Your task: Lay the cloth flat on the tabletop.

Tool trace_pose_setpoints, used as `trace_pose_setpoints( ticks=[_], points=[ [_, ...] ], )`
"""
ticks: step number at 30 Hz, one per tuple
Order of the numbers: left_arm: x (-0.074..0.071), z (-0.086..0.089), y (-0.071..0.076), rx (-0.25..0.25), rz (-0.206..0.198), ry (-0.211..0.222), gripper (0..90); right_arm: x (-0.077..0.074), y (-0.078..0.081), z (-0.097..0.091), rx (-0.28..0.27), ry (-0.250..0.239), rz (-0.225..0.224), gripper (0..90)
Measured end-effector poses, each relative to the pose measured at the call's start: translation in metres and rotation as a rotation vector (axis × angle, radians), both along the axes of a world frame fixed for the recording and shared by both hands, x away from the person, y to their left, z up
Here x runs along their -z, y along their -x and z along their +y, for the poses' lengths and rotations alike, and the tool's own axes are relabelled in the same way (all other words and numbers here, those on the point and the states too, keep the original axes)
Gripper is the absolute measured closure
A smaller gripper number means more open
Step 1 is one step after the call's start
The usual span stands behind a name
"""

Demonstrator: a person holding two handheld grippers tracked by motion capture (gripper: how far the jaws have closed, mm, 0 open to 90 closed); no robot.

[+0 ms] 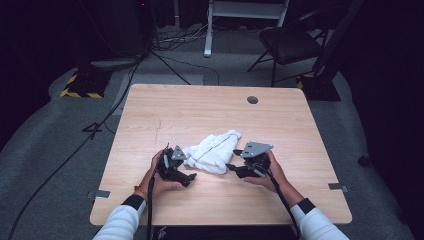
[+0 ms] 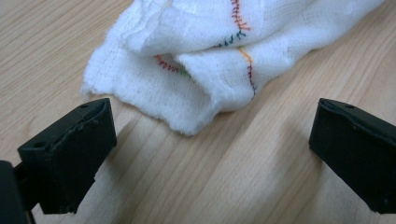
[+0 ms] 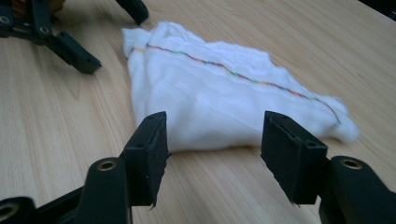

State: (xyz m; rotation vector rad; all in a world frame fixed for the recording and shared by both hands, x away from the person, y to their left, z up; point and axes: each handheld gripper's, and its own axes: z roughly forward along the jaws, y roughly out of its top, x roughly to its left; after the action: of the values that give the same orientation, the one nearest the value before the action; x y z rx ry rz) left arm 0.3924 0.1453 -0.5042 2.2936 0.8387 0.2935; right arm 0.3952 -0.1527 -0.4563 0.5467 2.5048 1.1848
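A crumpled white cloth [image 1: 215,150] with a multicoloured stitched seam lies on the wooden table [image 1: 200,105], between both grippers. My left gripper [image 1: 189,169] sits at its left end, jaws wide open; in the left gripper view [image 2: 210,149] the cloth's frayed corner [image 2: 210,56] lies just ahead of the jaws, untouched. My right gripper [image 1: 234,159] is at the cloth's right side, open. In the right gripper view [image 3: 215,149] the cloth's near edge [image 3: 219,98] lies just beyond the two pads, and the left gripper [image 3: 116,42] stands at the cloth's far end.
A round cable hole [image 1: 252,99] sits near the table's far right edge. Metal brackets [image 1: 102,194] are fixed at the table's side edges. On the floor behind are a black chair [image 1: 290,42], a white frame leg [image 1: 207,30] and trailing cables [image 1: 100,125].
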Motion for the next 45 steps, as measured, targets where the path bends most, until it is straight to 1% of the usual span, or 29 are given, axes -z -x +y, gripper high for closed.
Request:
trace_pose_setpoints(
  ticks=[1,4,5,6,7,8,10,12,14,15,16,17,18,19,20,23,24,27,29,31,32,34,36,37,38,39,41,43,45],
  points=[
    [0.000,-0.002,-0.001,-0.002,-0.006,0.003,1.0,0.000,0.000,0.000,0.000,0.000,0.000,40.6],
    [-0.001,-0.003,-0.002,0.005,-0.010,0.014,5.4,0.002,-0.001,0.018,-0.030,0.004,0.003,39.6],
    [-0.001,-0.002,-0.001,0.002,-0.020,0.025,9.5,0.005,-0.002,0.027,-0.042,0.018,0.004,40.2],
    [-0.001,-0.002,-0.001,0.002,-0.020,0.025,16.2,0.005,-0.002,0.027,-0.042,0.018,0.004,40.2],
    [-0.002,-0.002,0.000,-0.003,-0.031,0.039,16.2,0.007,-0.002,0.031,-0.043,0.030,0.003,40.7],
    [-0.002,-0.001,-0.001,-0.013,-0.038,0.046,24.8,0.010,-0.002,0.034,-0.044,0.044,0.003,41.0],
    [-0.002,0.001,-0.002,-0.016,-0.044,0.055,34.1,0.014,-0.003,0.038,-0.052,0.075,0.005,44.6],
    [-0.002,0.003,-0.002,-0.010,-0.051,0.060,43.5,0.017,-0.003,0.040,-0.044,0.110,0.007,49.8],
    [-0.003,0.004,-0.003,-0.002,-0.050,0.063,50.0,0.017,-0.003,0.037,-0.035,0.134,0.007,57.8],
    [-0.003,0.005,-0.003,-0.001,-0.050,0.062,53.6,0.017,-0.004,0.034,-0.031,0.128,0.010,62.7],
    [-0.003,0.006,-0.003,0.003,-0.051,0.061,60.9,0.014,-0.005,0.028,-0.022,0.120,0.022,71.6],
    [-0.004,0.006,-0.004,0.008,-0.051,0.060,64.5,0.013,-0.006,0.024,-0.021,0.125,0.022,74.2],
    [-0.004,0.005,-0.003,0.013,-0.053,0.056,64.5,0.013,-0.006,0.024,-0.021,0.125,0.022,74.2],
    [-0.004,0.005,-0.003,0.015,-0.052,0.052,68.5,0.011,-0.005,0.016,-0.008,0.119,0.025,79.0],
    [-0.005,0.004,-0.002,0.025,-0.053,0.046,68.5,0.011,-0.005,0.016,-0.008,0.119,0.025,79.0],
    [-0.006,0.003,-0.001,0.043,-0.047,0.039,74.1,0.005,-0.001,0.000,0.005,0.112,0.029,82.1],
    [-0.006,0.003,0.000,0.048,-0.046,0.037,74.1,0.005,-0.001,0.000,0.005,0.112,0.029,82.1],
    [-0.007,0.001,0.002,0.064,-0.040,0.032,76.1,0.003,0.004,-0.012,0.013,0.121,0.024,82.3],
    [-0.008,-0.001,0.003,0.075,-0.044,0.015,76.9,0.004,0.007,-0.021,0.029,0.118,0.024,82.3],
    [-0.008,-0.002,0.004,0.082,-0.039,0.015,77.9,0.005,0.010,-0.035,0.055,0.111,0.035,83.5],
    [-0.009,-0.003,0.005,0.081,-0.039,0.014,77.9,0.005,0.010,-0.035,0.055,0.111,0.035,83.5],
    [-0.009,-0.003,0.005,0.082,-0.035,0.013,78.1,0.006,0.013,-0.045,0.091,0.114,0.026,85.5],
    [-0.009,-0.003,0.006,0.081,-0.032,0.014,78.3,0.005,0.014,-0.056,0.113,0.095,0.036,85.8],
    [-0.009,-0.004,0.007,0.086,-0.029,0.014,78.6,0.007,0.015,-0.067,0.136,0.075,0.055,82.1],
    [-0.010,-0.005,0.008,0.092,-0.028,0.011,78.6,0.007,0.015,-0.067,0.136,0.075,0.055,82.1],
    [-0.010,-0.005,0.009,0.100,-0.028,0.008,79.2,0.008,0.016,-0.071,0.136,0.071,0.050,78.9],
    [-0.010,-0.007,0.012,0.109,-0.024,0.009,79.3,0.007,0.016,-0.071,0.139,0.067,0.046,76.9],
    [-0.010,-0.009,0.018,0.126,-0.024,0.002,79.4,0.004,0.017,-0.064,0.125,0.062,0.017,69.4],
    [-0.011,-0.009,0.019,0.134,-0.024,-0.001,79.4,0.004,0.018,-0.061,0.122,0.067,0.007,67.1]
  ],
)
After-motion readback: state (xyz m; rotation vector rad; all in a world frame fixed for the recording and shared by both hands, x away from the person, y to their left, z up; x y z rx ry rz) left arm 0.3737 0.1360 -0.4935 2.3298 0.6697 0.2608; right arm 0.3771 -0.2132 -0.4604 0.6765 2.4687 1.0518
